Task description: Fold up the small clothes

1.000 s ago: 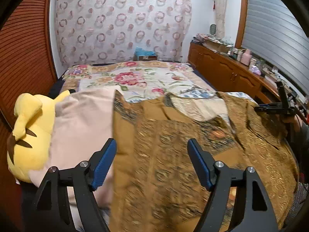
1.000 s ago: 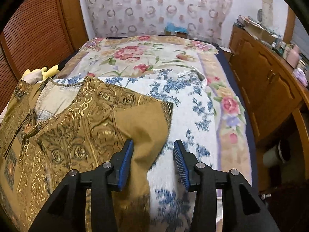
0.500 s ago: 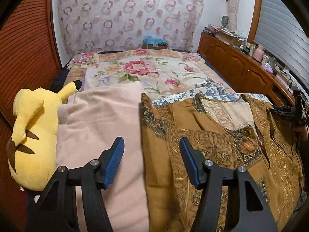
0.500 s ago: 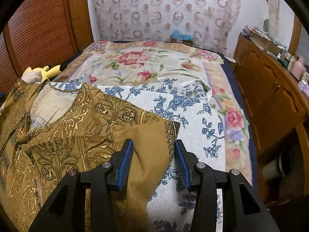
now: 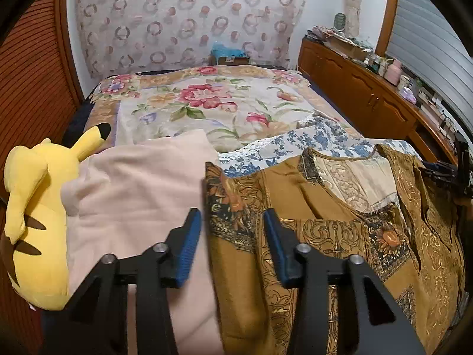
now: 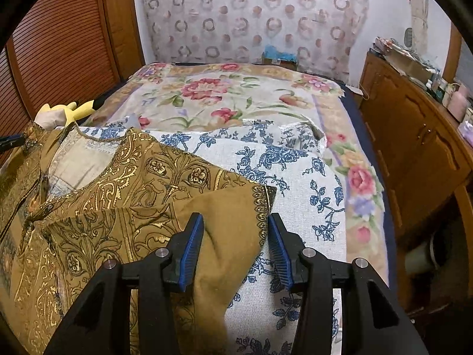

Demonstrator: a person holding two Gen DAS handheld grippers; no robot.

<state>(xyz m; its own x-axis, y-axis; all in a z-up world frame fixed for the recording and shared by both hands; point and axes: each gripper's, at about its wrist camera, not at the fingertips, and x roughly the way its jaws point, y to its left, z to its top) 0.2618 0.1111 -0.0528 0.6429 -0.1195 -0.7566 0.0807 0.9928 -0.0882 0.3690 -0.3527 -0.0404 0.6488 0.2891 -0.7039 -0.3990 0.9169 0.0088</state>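
While the brown top [image 5: 334, 236] lies spread on the bed [image 5: 207, 109], the left gripper [image 5: 233, 245] jaws are closing astride its sleeve edge and may snag the pink blanket [image 5: 133, 189] beneath; the right gripper [image 6: 236, 245] jaws stand apart over the other sleeve, unpinched.

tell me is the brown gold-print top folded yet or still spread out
Mostly spread: the brown top lies open, neckline showing; only its sleeve is turned inward.

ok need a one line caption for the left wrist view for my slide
Left gripper closing around the sleeve edge of a mustard patterned top on a bed, beside a yellow plush toy.
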